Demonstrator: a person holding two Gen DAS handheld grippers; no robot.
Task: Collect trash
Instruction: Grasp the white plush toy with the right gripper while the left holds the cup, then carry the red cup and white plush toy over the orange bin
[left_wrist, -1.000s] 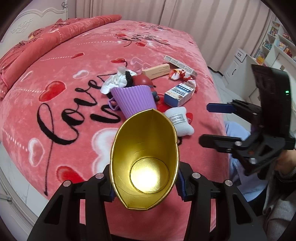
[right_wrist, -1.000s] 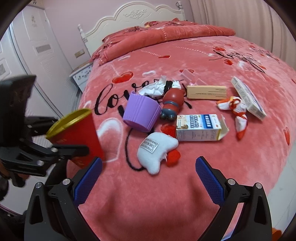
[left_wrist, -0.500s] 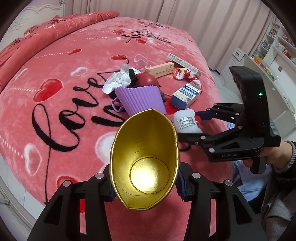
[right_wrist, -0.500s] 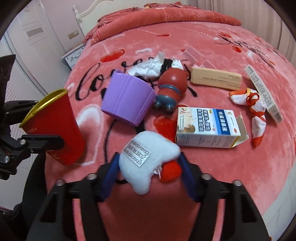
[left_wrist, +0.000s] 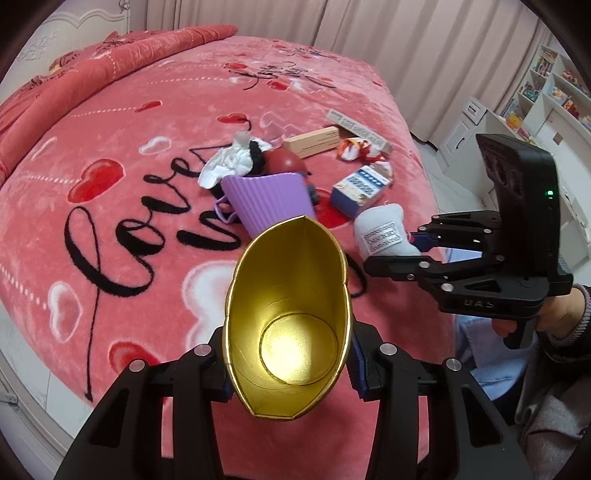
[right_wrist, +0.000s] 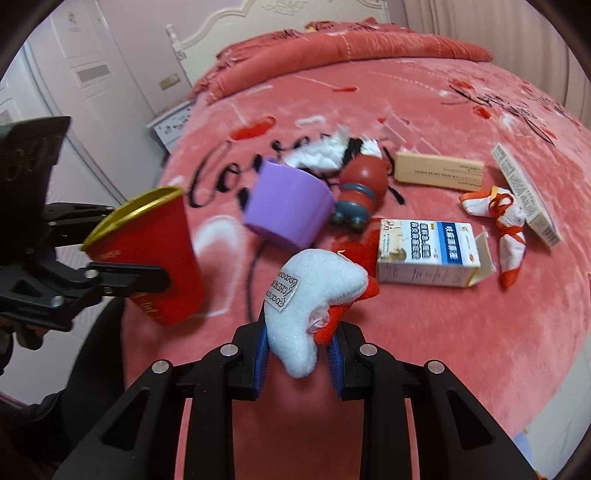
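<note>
My left gripper (left_wrist: 288, 363) is shut on a red paper cup with a gold inside (left_wrist: 291, 295), and its jaws are still closing a little, squeezing the cup oval. The cup (right_wrist: 155, 254) hangs upright at the bed's near edge. My right gripper (right_wrist: 297, 354) has its jaws closing on a white plush toy with a red part (right_wrist: 314, 284), pads pressing its sides. In the left wrist view that toy (left_wrist: 380, 230) and the right gripper (left_wrist: 406, 251) are just right of the cup. A blue-and-white carton (right_wrist: 424, 254), a beige box (right_wrist: 439, 171) and a red-white wrapper (right_wrist: 506, 225) lie on the blanket.
A purple ribbed cup (right_wrist: 288, 206) lies tipped beside a red toy figure (right_wrist: 364, 184) and crumpled white tissue (right_wrist: 321, 153). A long narrow box (right_wrist: 524, 192) lies at the right. The pink bed (left_wrist: 110, 166) fills the view; white shelves (left_wrist: 546, 96) stand beyond it.
My right gripper came in over the white plush toy and closed from wide open onto it. The left gripper and its cup stayed about where they were.
</note>
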